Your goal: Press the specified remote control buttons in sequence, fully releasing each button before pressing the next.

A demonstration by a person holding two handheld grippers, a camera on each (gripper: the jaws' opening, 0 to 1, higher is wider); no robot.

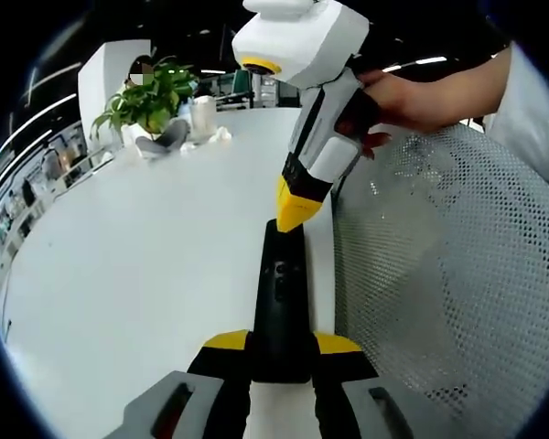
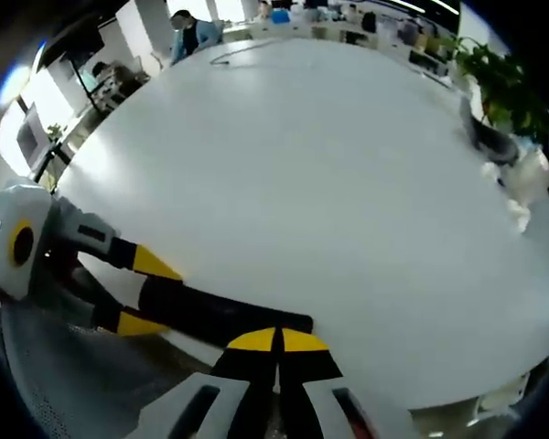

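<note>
L claw (image 1: 279,349) grips remote (image 1: 281,306); R claw (image 2: 278,340) clenched, tip on remote's far end.

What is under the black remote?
The remote lies at the edge of the white table, its near end between the left gripper's jaws. The right gripper's closed yellow tips cover its far end, so any buttons there are hidden.

A white bench (image 1: 137,247) carried a potted plant (image 1: 146,96) and crumpled white items (image 1: 206,137) at its far edge; a white mesh chair back (image 1: 448,274) stood beside it.
</note>
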